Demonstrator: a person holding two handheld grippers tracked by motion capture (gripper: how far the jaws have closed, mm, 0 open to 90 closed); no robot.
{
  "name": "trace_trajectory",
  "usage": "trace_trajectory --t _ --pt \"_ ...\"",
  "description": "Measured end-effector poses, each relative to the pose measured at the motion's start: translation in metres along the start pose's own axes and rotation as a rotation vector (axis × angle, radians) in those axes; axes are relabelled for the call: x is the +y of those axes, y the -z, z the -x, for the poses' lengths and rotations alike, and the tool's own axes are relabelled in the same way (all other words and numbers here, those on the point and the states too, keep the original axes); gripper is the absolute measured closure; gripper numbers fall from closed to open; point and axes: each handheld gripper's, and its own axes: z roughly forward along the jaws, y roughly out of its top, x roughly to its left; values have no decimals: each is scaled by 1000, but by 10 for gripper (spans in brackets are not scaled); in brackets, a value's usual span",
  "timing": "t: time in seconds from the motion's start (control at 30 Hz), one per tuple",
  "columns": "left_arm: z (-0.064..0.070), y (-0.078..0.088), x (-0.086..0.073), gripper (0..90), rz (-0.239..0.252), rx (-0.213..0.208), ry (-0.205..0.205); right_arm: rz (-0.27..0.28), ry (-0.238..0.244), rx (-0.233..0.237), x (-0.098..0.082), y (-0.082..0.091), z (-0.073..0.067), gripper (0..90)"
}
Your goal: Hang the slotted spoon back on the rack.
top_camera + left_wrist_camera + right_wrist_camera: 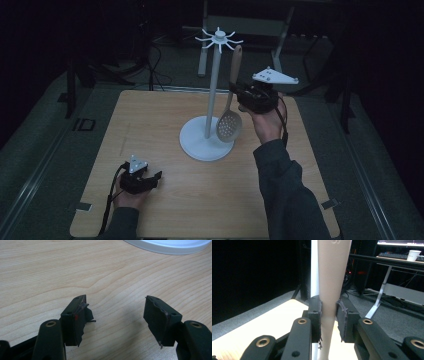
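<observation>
A white utensil stand (212, 85) with a round base and a ring of hooks at its top rises from the middle of the wooden table (150, 135). A beige slotted spoon (231, 102) hangs upright just right of the pole, its perforated bowl low over the base. My right gripper (235, 94) is shut on the spoon handle (331, 285), the pads pressing both sides, with the white pole (314, 267) right behind. My left gripper (150, 179) rests open near the table's front left, nothing between its fingers (77, 315), and the stand's base rim (170, 246) lies ahead.
The room around the table is dark. Desk legs and cables stand on the grey floor behind the table. A desk with a keyboard and a paper cup (413, 255) sits far off to the right. Bare wood stretches between my left gripper and the stand.
</observation>
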Motion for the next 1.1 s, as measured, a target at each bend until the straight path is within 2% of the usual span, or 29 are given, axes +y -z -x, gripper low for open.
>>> trace_trajectory --t 1.1 --pt "0 -1 1 359 6 -3 -1 -31 -19 1 5 -19 -1 742"
